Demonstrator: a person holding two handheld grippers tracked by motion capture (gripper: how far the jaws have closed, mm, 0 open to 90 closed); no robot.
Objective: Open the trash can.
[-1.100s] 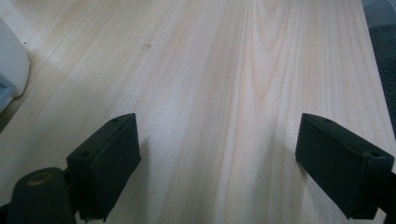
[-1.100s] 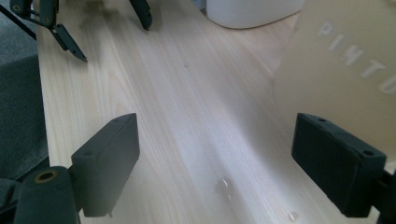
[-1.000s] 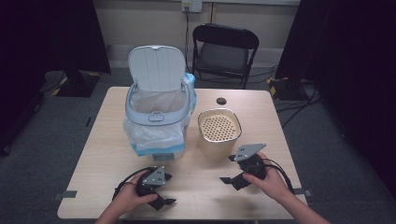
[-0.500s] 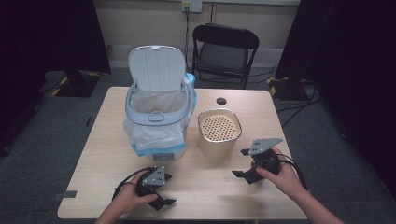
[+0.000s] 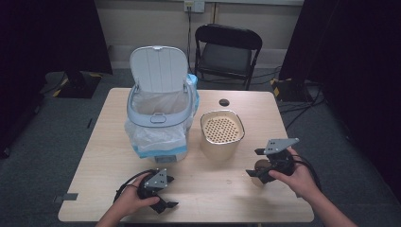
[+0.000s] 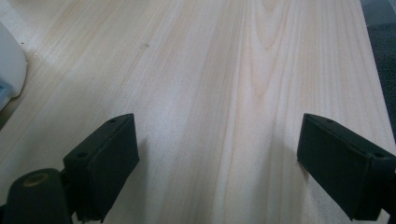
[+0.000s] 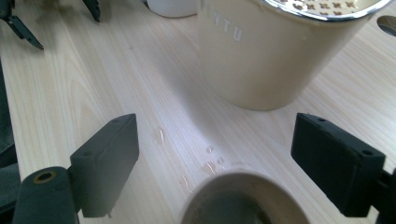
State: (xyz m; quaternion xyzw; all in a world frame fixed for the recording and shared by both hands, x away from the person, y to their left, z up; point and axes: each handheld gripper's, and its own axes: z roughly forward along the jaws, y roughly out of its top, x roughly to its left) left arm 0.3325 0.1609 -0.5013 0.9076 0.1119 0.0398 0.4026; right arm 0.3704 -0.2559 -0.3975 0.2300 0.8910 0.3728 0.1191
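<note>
My right gripper (image 5: 254,163) (image 7: 215,135) hovers low over the table's right front, jaws wide apart. A small brown cup (image 7: 243,201) (image 5: 260,165) stands between them, and neither pad touches it. Ahead of it is a cream canister (image 5: 221,144) (image 7: 254,60) topped by a perforated metal strainer (image 5: 222,127). My left gripper (image 5: 163,193) (image 6: 217,126) rests on the wooden table (image 5: 213,194) near the front edge, open, with bare wood between its jaws. A white bin (image 5: 158,142) lined with a plastic bag stands at the left centre, its lid (image 5: 158,68) raised.
Water drops (image 7: 208,158) lie on the wood just in front of the cup. A small black round thing (image 5: 223,102) sits at the table's far side. A black folding chair (image 5: 227,52) stands behind the table. The bin's corner (image 6: 10,65) shows left of my left gripper.
My right gripper has moved to the right and slightly away from me, toward the table's right edge. The left gripper has stayed in place.
</note>
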